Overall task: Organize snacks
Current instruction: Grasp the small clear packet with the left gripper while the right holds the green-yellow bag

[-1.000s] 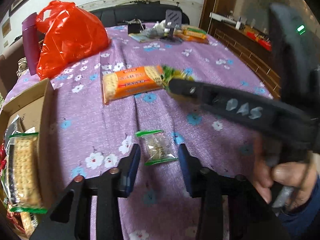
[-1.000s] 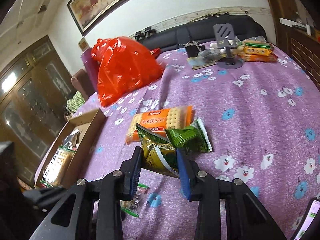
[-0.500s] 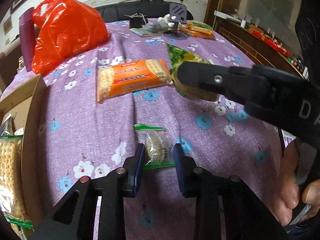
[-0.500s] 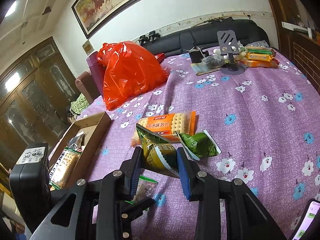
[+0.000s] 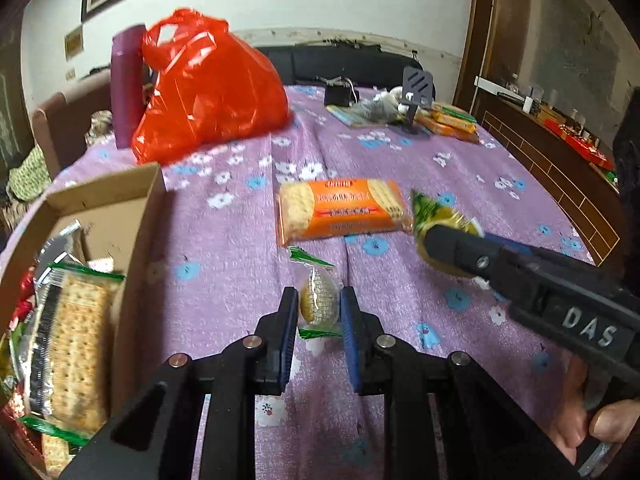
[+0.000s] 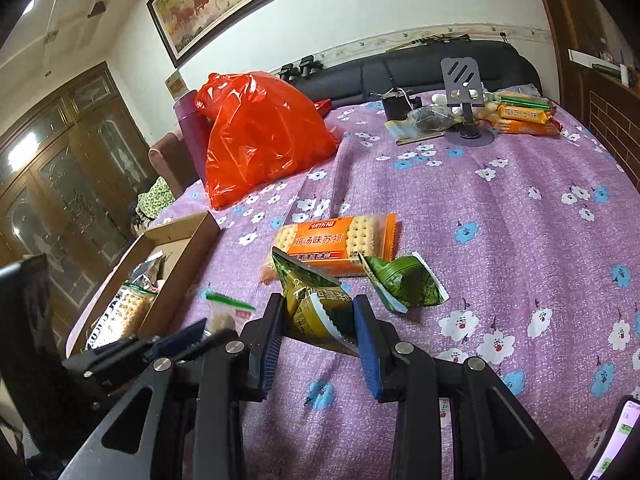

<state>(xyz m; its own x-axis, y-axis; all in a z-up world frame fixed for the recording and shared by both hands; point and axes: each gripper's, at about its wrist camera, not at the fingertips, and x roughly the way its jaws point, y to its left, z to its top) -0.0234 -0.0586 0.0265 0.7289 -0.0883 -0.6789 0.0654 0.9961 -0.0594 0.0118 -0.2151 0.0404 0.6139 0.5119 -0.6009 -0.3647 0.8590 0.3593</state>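
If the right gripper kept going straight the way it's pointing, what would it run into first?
Holding the yellow-green snack packet, the right gripper points at the orange cracker pack on the purple tablecloth. That pack looks first in line, though the green packet lies just right; depth is unclear.

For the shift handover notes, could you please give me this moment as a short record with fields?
left gripper: shut on small clear-wrapped biscuit
right gripper: shut on green-yellow snack pouch
cardboard box: at left, holds cracker packs
orange cracker pack: flat on purple floral cloth
green pouch: on cloth, beside the orange cracker pack
red plastic bag: far left of cloth
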